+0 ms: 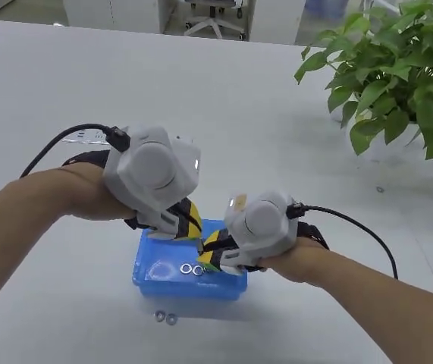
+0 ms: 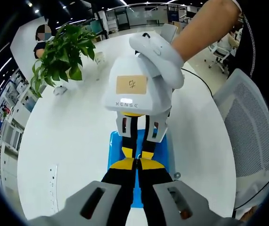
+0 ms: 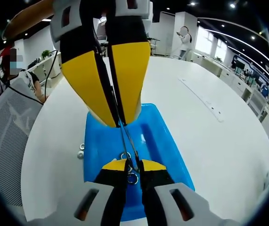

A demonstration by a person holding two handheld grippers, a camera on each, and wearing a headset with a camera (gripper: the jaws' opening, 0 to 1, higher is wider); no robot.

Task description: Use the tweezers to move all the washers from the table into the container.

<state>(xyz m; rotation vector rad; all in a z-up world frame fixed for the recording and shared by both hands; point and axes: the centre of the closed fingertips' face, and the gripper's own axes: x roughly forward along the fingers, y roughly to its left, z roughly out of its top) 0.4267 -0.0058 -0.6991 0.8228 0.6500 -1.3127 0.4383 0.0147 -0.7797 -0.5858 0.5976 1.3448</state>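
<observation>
Over the blue container (image 1: 149,274) my two grippers meet tip to tip. The thin metal tweezers (image 3: 116,101) run from the yellow jaws of my left gripper (image 3: 120,123) down into my right gripper (image 3: 127,165); both are shut on them. In the head view the left gripper (image 1: 193,226) is above and to the left of the right gripper (image 1: 210,258). Two washers (image 1: 191,269) lie inside the container, seen under the tweezer tips as washers (image 3: 125,155). Two more washers (image 1: 165,318) lie on the table by the container's near side, also seen as table washers (image 3: 81,150).
A potted plant (image 1: 394,72) stands at the table's far right. The white table (image 1: 224,114) stretches wide beyond the container. A mesh office chair (image 2: 249,132) sits beside the table. A power strip (image 3: 202,99) lies flat on the tabletop.
</observation>
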